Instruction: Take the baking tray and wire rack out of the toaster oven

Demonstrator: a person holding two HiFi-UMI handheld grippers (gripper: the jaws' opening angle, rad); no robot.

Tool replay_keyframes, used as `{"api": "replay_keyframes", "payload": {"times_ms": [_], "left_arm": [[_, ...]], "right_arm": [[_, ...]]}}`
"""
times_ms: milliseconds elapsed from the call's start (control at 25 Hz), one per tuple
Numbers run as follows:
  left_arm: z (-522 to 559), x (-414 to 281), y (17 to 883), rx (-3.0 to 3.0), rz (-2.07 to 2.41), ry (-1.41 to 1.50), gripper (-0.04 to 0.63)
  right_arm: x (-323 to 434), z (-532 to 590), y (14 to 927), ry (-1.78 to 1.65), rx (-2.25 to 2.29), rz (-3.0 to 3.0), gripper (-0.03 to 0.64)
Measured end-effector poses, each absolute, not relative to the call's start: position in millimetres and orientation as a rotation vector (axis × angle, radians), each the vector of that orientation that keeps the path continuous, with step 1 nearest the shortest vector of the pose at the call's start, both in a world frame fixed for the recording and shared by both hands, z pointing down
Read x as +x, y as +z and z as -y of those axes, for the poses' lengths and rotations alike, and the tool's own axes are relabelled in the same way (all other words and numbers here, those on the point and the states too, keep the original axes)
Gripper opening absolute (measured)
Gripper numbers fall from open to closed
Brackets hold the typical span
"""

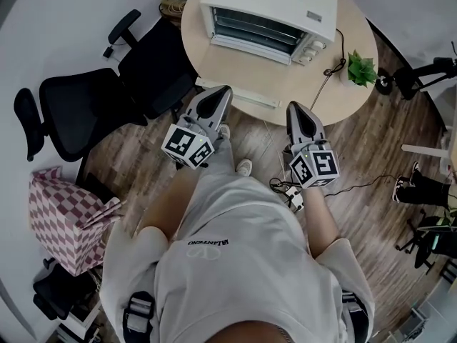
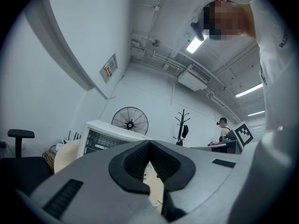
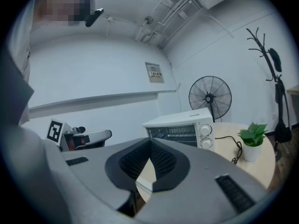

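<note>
Standing short of the table (image 1: 307,84): left gripper (image 1: 223,91) and right gripper (image 1: 296,108) both pressed together, empty. Rack (image 1: 257,26) sits inside the toaster oven (image 1: 285,2); tray unseen. Nothing out yet.

We read this as an office: black swivel chairs (image 1: 68,116) stand on wood-look flooring (image 1: 357,156) beside a round table (image 1: 214,66) bearing a toaster oven (image 1: 271,13) and a potted plant (image 1: 361,68). Elsewhere we see exposed ceiling pipes (image 2: 154,55), strip lights (image 2: 195,44), a coat stand (image 2: 182,125), a pedestal fan (image 2: 130,121) and a person (image 2: 224,124) at a far desk (image 2: 219,146).
</note>
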State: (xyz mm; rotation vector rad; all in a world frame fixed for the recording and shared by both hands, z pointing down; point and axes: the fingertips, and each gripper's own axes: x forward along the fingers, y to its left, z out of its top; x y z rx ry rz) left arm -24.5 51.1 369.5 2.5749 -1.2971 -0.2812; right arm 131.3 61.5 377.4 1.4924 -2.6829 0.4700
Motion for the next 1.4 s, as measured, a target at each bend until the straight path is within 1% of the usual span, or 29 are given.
{"api": "replay_keyframes", "payload": {"times_ms": [520,920,1120,1400], "left_arm": [[38,-40,399,2.515,1.138,-0.306,0.0],[111,-45,433,2.44,1.015,-0.328,0.0],[142,-45,462,2.322,0.976,-0.375,0.001],[161,-36,480,2.249,0.947,-0.437,0.001]], "right_arm": [[92,23,397,0.583,1.542,2.647,0.002],[64,94,426,0.835,1.609,2.66,0.003],[64,122,444,0.955,1.684,2.639,0.003],[64,142,462,1.086,1.691,2.637,0.004]]}}
